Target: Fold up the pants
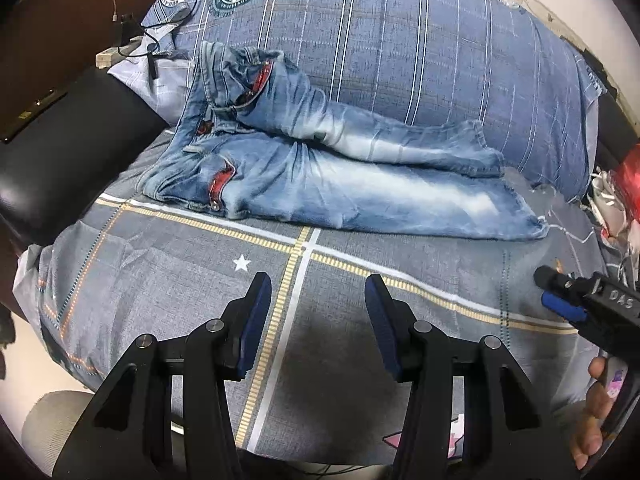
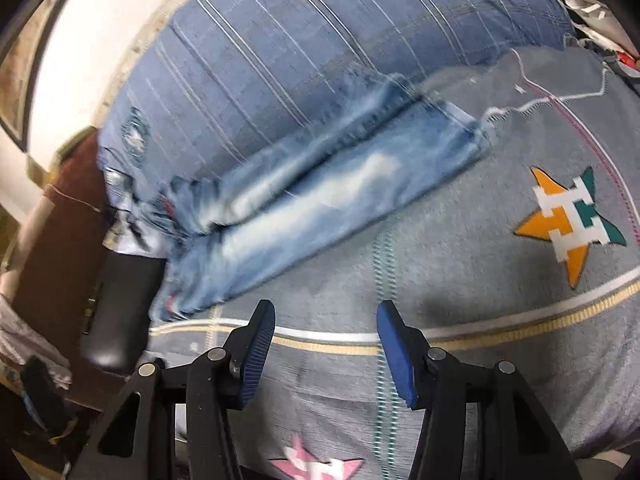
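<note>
Left wrist view showed the pale blue jeans (image 1: pixel 320 176) lying unfolded across the patterned bedspread (image 1: pixel 180 280), waistband toward the left, both legs stretched right against a striped pillow (image 1: pixel 400 48). The left gripper (image 1: pixel 318 300) hovered short of them, jaws well apart and empty. The right gripper (image 2: pixel 326 332), likewise wide and holding nothing, pointed at the legs from the hem side. By all appearances no fold had been made; the whole job remained

Striped blue pillow (image 1: pixel 400 60) on grey bedspread (image 1: pixel 160 280), black cable (image 1: pixel 176 12) beside.
</note>
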`<state>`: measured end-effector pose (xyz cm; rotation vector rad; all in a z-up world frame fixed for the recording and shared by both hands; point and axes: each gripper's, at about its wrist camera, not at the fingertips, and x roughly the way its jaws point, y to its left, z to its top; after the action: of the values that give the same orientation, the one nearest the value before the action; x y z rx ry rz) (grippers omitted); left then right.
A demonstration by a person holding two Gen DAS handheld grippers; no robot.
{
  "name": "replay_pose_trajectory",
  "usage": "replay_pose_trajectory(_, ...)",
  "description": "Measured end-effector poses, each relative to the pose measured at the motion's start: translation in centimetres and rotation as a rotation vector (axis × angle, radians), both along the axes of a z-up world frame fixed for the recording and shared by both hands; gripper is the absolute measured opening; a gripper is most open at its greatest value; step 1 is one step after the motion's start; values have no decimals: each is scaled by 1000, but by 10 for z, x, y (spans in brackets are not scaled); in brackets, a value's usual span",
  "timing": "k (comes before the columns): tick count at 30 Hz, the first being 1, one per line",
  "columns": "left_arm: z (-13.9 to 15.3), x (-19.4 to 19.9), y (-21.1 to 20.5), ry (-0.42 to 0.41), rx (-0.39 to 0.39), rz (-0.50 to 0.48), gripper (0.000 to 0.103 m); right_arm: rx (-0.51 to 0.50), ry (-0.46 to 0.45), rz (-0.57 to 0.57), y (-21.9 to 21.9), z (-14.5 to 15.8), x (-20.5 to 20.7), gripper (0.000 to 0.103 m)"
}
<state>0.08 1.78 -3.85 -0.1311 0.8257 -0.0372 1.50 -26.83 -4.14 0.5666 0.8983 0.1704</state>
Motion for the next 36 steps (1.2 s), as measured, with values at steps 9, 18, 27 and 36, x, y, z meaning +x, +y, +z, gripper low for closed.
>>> replay_pose_trajectory(9,-3,2,1,12,-1,3,48,-36,243,30,3,-47,19,51)
replay_pose_trajectory(18,-21,15,26,133,-113,76,48,109,198,-16,-15,-45,19,51)
replay_pose_trajectory(27,-25,18,29,160,-148,75,48,108,121,-82,-38,-26,11,51)
replay_pose_trajectory(36,-34,31,32,204,-151,96,48,208,181,-85,-46,-44,18,51)
